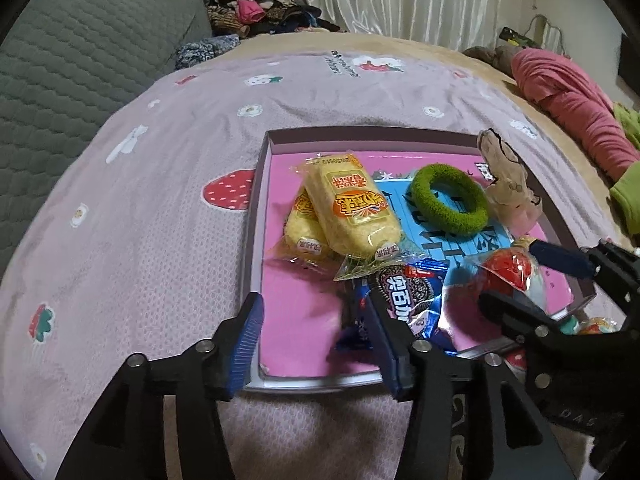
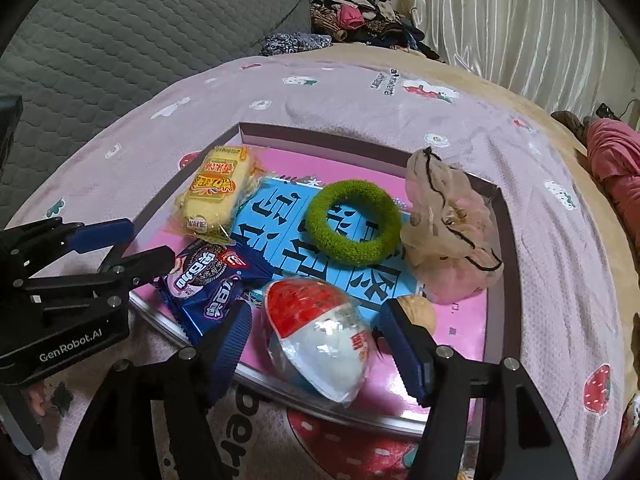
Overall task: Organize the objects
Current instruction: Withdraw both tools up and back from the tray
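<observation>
A shallow pink tray (image 1: 256, 208) (image 2: 496, 240) lies on the bed. Inside it are two yellow rice-cracker packets (image 1: 352, 208) (image 2: 216, 188), a green fuzzy ring (image 1: 450, 200) (image 2: 354, 224), a beige-pink fabric pouch (image 1: 508, 184) (image 2: 448, 232), a walnut (image 2: 418, 308) and a blue cookie packet (image 1: 404, 300) (image 2: 212, 284). My left gripper (image 1: 316, 340) (image 2: 152, 240) stands open over the tray's near left corner, with the cookie packet beside its right finger. My right gripper (image 2: 316, 352) (image 1: 507, 273) is open around a red-and-white wrapped egg (image 2: 320, 336) (image 1: 508, 272) that rests on the tray's near rim.
The tray sits on a pink strawberry-print bedspread (image 1: 140, 220). A grey quilted pillow (image 1: 80, 60) lies at the far left, a pile of clothes (image 1: 256, 8) behind it, and a pink garment (image 1: 572, 100) at the right. White curtains (image 2: 500, 20) hang at the back.
</observation>
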Motion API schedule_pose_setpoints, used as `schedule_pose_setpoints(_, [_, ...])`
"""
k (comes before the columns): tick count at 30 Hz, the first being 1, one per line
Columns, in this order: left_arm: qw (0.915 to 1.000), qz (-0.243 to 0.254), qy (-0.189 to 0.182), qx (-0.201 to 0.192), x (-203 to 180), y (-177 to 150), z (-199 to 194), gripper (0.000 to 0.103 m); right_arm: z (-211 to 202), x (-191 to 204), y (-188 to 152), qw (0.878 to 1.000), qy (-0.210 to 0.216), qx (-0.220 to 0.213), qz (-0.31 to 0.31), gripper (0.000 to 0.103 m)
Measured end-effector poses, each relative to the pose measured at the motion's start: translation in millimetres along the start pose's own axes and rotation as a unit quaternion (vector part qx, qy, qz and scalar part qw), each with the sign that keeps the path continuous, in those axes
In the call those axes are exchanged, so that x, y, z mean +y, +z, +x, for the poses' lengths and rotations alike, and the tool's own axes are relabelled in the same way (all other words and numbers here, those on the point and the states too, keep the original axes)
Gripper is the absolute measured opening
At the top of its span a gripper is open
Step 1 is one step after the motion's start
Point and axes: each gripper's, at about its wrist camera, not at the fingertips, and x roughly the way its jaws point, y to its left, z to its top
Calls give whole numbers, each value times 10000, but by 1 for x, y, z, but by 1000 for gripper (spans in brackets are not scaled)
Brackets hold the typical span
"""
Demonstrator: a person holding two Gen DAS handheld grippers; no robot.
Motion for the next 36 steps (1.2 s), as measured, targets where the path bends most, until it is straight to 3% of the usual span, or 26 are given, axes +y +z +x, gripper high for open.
schedule_pose_setpoints(4, [10000,-46,-16,-15,2,0,-7,62,-9,-1,2,10000,-35,-52,11,67])
schedule_pose_setpoints(8, [10000,-67,11,-39,2,3,-17,70,-23,-2,4,9999,-40,-139,37,74])
schedule_pose_setpoints(16, [9998,-69,-14,-170,1,9,-48,75,-58,-4,10,9991,-46,-370,197,85])
schedule_pose_setpoints(21, [9995,-92,10,-316,2,11,-74,80,-89,-4,15,9980,-141,-583,200,90])
schedule_pose_setpoints(23, [9993,-137,-25,-357,3,12,-86,80,-104,-4,17,9972,-188,-691,199,96])
schedule_pose_setpoints(36, [9963,-106,-6,-848,5,18,-170,86,-196,8,27,9894,-383,-1394,131,102])
